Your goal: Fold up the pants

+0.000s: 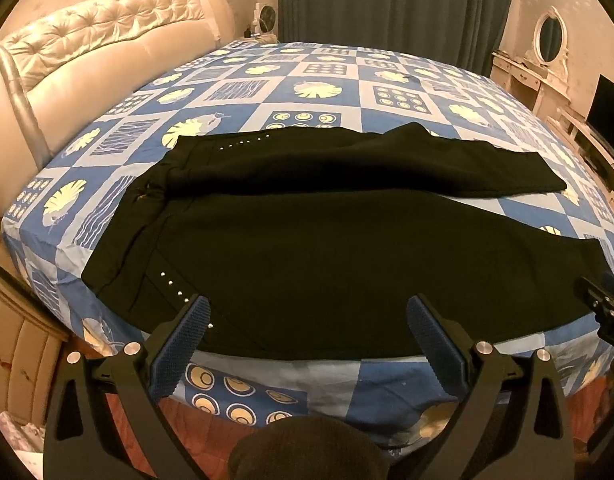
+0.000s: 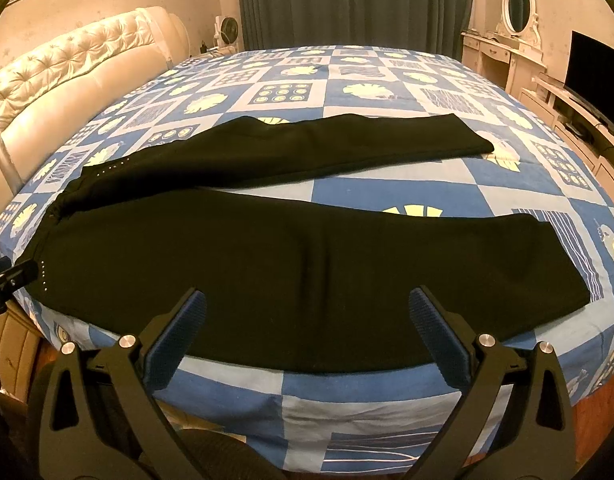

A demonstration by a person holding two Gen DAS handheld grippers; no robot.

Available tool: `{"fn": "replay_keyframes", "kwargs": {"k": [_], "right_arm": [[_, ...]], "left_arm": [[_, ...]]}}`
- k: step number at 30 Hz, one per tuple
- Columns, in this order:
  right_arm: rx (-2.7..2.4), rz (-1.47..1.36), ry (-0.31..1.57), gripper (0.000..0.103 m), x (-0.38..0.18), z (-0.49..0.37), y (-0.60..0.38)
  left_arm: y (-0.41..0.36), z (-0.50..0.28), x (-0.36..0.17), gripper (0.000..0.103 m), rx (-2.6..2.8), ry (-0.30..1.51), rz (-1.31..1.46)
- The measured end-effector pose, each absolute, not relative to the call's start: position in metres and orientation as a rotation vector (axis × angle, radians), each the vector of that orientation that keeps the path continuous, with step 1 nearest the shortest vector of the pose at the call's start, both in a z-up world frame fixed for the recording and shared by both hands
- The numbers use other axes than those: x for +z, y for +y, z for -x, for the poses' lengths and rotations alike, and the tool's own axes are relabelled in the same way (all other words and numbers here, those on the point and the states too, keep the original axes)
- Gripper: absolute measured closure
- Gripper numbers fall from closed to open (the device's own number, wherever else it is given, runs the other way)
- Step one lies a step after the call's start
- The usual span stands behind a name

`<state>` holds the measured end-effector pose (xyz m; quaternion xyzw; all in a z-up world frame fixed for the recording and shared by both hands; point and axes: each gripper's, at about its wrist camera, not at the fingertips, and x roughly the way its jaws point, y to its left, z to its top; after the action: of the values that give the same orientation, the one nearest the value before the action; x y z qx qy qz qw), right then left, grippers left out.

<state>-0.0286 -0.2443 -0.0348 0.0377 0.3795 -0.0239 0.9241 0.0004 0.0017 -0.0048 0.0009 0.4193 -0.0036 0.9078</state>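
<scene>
Hovering over near bed (image 2: 347, 396) edge: both grippers, left (image 1: 307, 322) & right (image 2: 307, 314), jaws wide apart, empty. Black pants (image 2: 267, 264) lay flat just ahead of jaws, long axis crosswise; waistband toward left gripper, hems toward right.

A pair of black, soft-fabric pants (image 1: 315, 248) lies flat and unfolded on the blue patchwork bedsheet (image 1: 327, 92), waistband to the left, legs running to the right. The two legs spread apart in a narrow V, so sheet shows between them. The near leg (image 2: 307, 280) lies along the bed's front edge; the far leg (image 2: 307, 144) angles away behind it. A short row of small white dots (image 1: 175, 286) marks each hip.
</scene>
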Motion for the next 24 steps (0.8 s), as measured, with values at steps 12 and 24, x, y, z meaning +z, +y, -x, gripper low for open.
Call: {"fn": "replay_keyframes", "kwargs": {"k": [12, 24], "right_arm": [[-0.042, -0.074, 0.79, 0.002, -0.042, 0.028, -0.243], [-0.033, -0.075, 0.802, 0.002, -0.045, 0.028, -0.239]], "left_arm": [[-0.004, -0.001, -0.003, 0.005, -0.011, 0.87, -0.011], [-0.005, -0.001, -0.002, 0.005, -0.016, 0.873, -0.018]]}}
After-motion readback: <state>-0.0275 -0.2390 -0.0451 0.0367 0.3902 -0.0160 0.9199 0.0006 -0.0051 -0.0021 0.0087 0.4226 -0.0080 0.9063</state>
